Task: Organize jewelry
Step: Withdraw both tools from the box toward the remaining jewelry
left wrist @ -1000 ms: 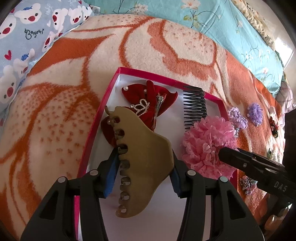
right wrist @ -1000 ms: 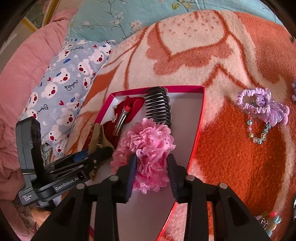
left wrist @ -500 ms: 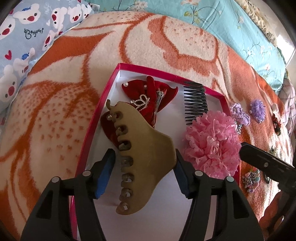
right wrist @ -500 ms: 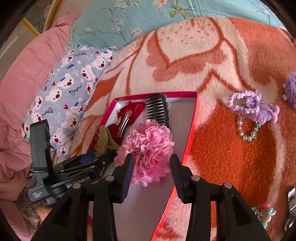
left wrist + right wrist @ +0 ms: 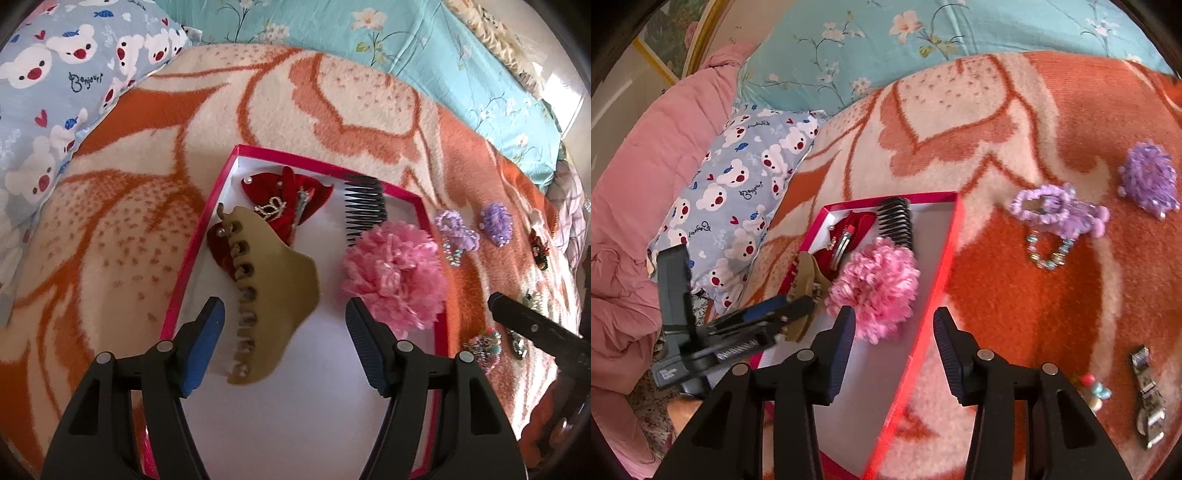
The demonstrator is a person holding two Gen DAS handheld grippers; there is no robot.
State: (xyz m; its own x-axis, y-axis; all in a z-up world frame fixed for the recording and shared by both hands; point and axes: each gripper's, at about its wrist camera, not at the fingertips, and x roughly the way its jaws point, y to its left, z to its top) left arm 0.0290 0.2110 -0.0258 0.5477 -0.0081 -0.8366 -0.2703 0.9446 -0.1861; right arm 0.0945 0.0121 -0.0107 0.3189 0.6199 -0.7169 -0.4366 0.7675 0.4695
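A red-rimmed white box [image 5: 207, 236] lies on the orange-and-cream blanket. In it are a tan claw clip [image 5: 273, 295], a red velvet bow [image 5: 317, 195], a black comb [image 5: 364, 206] and a pink fabric flower [image 5: 395, 273]. My left gripper [image 5: 284, 310] hovers over the claw clip with its jaws opening. The clip lies between the blue pads, and a gap shows on both sides. My right gripper [image 5: 894, 314] is over the box's right rim [image 5: 945, 258], its jaws opening with nothing between them. The pink flower [image 5: 875, 284] lies just ahead and to the left of it.
Two purple scrunchies [image 5: 1041, 206] [image 5: 1148, 177], a bead bracelet [image 5: 1049, 251], a silver clip [image 5: 1148, 398] and small beaded pieces [image 5: 1095, 391] lie on the blanket right of the box. A bear-print pillow [image 5: 738, 192] and a teal floral one [image 5: 424, 48] border the blanket.
The left jaws widened off the tan claw clip and drew back; the clip stays in the box. The right jaws spread off the pink flower and pulled back to the right.
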